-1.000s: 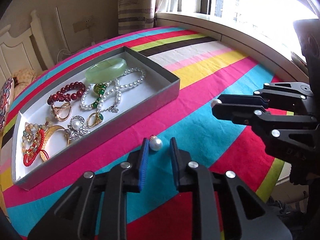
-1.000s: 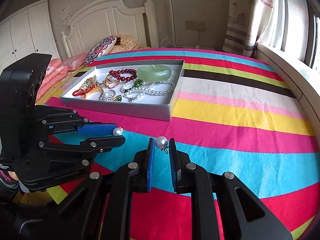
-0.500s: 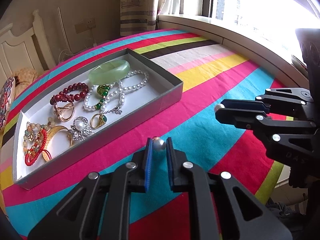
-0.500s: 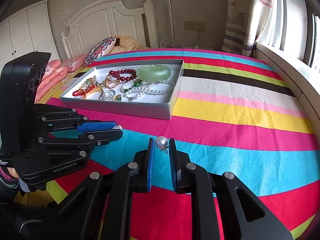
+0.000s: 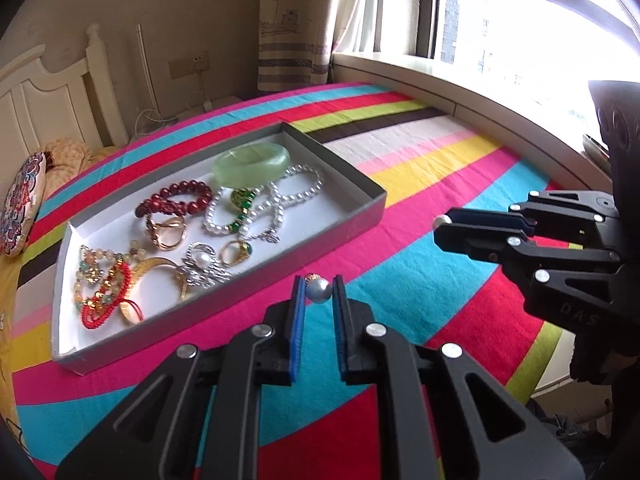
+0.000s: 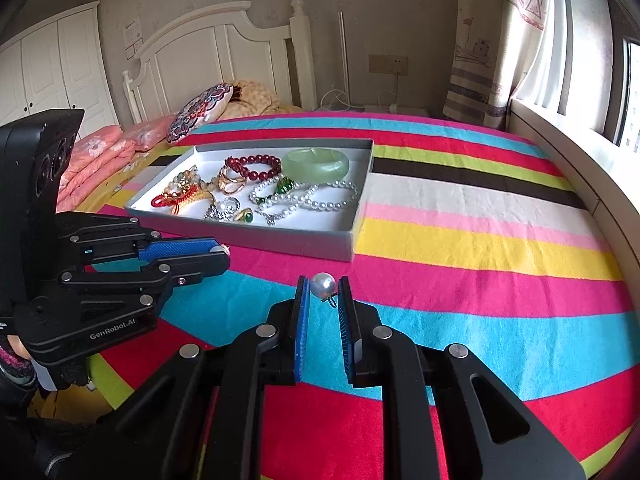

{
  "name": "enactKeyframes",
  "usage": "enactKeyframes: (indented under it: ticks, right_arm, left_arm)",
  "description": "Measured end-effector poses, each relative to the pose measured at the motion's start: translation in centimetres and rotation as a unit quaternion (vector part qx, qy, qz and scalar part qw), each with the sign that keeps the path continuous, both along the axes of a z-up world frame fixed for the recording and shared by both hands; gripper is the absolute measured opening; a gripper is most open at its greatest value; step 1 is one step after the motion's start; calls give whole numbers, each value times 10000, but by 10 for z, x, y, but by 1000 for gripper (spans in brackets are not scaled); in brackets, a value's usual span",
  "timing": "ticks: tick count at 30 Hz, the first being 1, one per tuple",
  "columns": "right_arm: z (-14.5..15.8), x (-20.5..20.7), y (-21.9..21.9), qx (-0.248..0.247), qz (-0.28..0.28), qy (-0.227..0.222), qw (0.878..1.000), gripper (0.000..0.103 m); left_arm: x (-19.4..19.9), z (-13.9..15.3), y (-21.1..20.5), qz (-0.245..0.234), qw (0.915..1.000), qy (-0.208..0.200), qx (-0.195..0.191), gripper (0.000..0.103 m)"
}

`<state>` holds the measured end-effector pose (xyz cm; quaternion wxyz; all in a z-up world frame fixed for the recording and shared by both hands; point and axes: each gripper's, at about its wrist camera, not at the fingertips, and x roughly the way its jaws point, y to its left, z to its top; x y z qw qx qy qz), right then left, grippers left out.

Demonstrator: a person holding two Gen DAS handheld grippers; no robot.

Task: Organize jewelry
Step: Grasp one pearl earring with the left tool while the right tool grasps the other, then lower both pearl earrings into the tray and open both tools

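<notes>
My left gripper is shut on a pearl earring, held above the striped cloth just in front of the grey jewelry tray. My right gripper is shut on a second pearl earring, a short way from the tray's near wall. Each gripper shows in the other's view, the right at the right, the left at the left. The tray holds a jade bangle, a red bead bracelet, pearl strands, rings and a red cord bracelet.
The tray lies on a bed with a bright striped cover. A white headboard and pillows stand behind it. A window sill runs along the right side. The cover's edge falls away near the right gripper.
My left gripper has closed on the pearl earring and lifted it off the cloth, moving nearer the tray. The right gripper has kept its hold on the other earring.
</notes>
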<state>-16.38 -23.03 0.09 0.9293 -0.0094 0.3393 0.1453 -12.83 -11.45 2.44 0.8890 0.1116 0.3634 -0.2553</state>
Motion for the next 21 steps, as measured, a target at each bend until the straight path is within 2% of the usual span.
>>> enactKeyframes:
  ticks: [21]
  right_arm:
    - [31, 32, 56, -25, 259, -501, 9984, 16]
  left_arm:
    - [24, 38, 50, 750, 9945, -556, -465, 13]
